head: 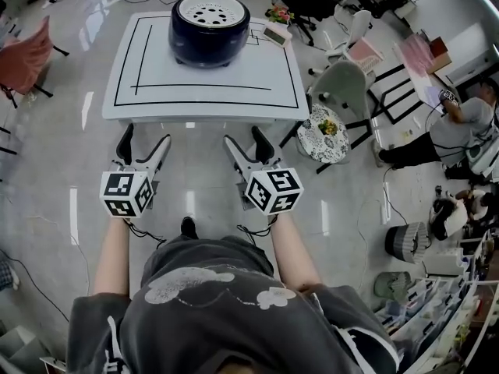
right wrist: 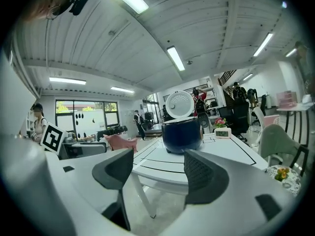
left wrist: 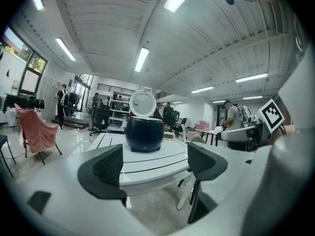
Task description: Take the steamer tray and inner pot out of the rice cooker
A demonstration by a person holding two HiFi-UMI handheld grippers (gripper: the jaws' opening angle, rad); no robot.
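**Fig. Approach stage: head view plus both gripper views.** The rice cooker [head: 209, 31] sits at upper centre of the head view, on the far part of the white surface [head: 207, 92]. Its lid [left wrist: 142, 103] is swung up & back, so the perforated white steamer tray [head: 209, 10] lies exposed in the cooker's mouth, reachable from above. Inner pot: not visible, presumably under the tray, so the tray prob. has to come out first.

The left gripper [head: 145, 137] & right gripper [head: 245, 137] are at lower centre of the head view. They are held side by side in front of the person, short of the surface's near edge, both aimed roughly level at the cooker. Jaws of each stand wide apart w/ nothing held. Each gripper view frames the cooker in the gap, well apart from the jaws, w/ floor & the surface's near edge between. The wide opening prob. readies the jaws for the tray rim, one gripper per side.

Task judged not begun: tray in place. Next move calls for closing the distance, then coming in over the cooker's rim. A small clock [right wrist: 222, 132] stands right of the cooker, clear of the likely reach.
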